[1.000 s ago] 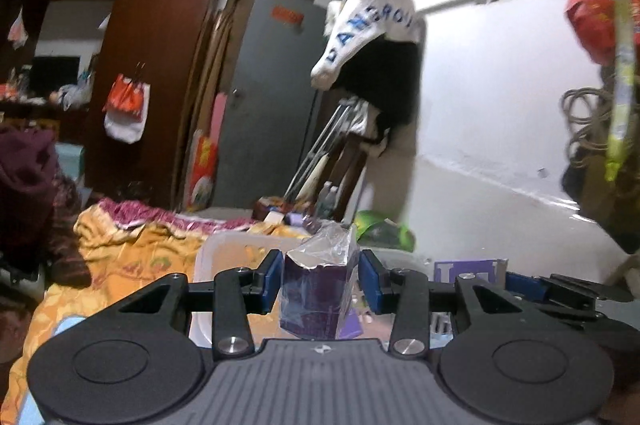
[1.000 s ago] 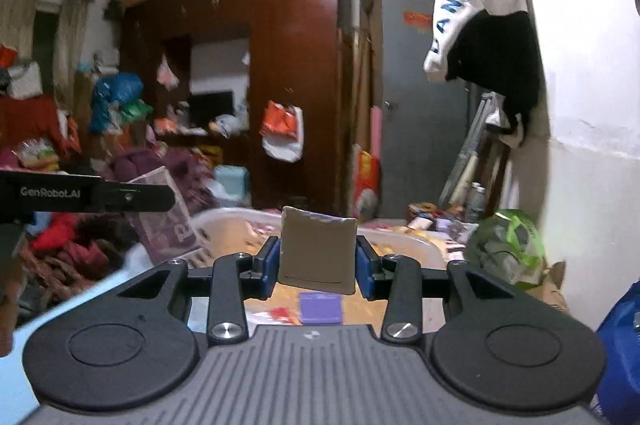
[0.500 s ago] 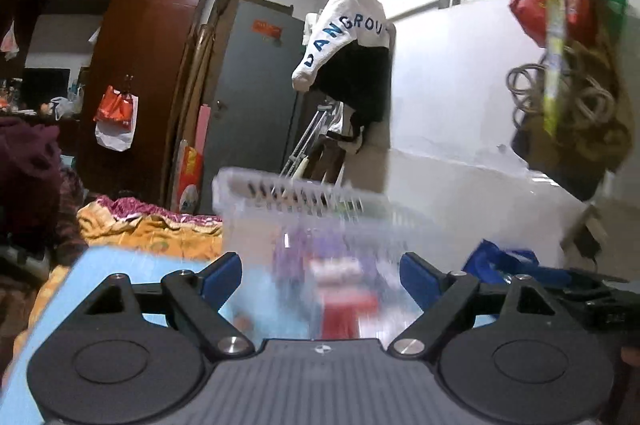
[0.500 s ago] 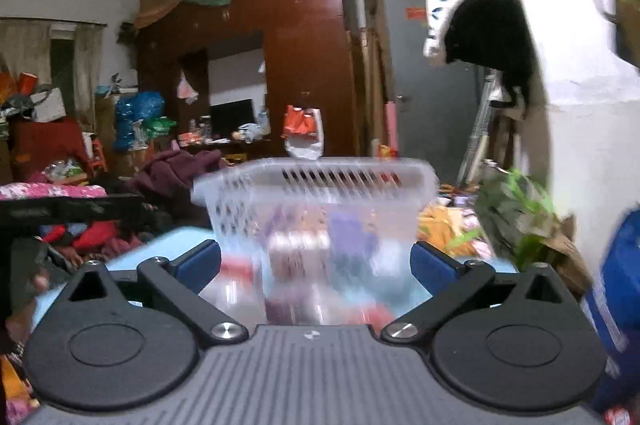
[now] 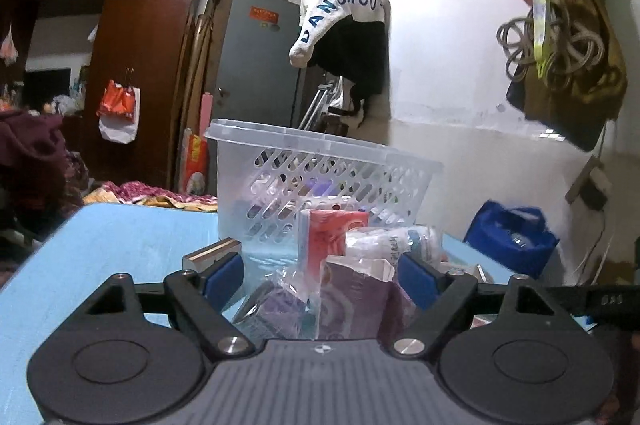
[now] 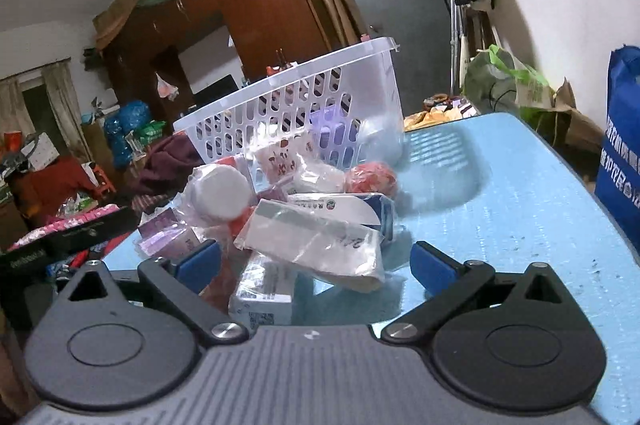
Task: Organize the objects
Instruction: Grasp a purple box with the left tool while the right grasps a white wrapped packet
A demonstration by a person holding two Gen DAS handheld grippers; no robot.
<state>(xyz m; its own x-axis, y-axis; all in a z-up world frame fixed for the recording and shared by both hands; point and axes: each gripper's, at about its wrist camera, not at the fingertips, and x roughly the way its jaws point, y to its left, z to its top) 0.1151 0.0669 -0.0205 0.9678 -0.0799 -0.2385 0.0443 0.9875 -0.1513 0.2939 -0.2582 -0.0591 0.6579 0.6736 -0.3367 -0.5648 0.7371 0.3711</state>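
heap of wrapped packets (image 6: 316,225) on blue tabletop (image 6: 500,209), before clear perforated plastic basket (image 6: 296,97); nearest right gripper (image 6: 316,261), spread wide, empty; left gripper (image 5: 320,275) likewise, flat white packet lying crosswise.

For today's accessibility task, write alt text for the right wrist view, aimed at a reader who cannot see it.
The open right gripper faces a pile of small boxes and plastic-wrapped packets on a blue table. Behind the pile stands a white perforated basket, appearing tilted, with more items inside; a cluttered room with a dark wooden wardrobe lies beyond.
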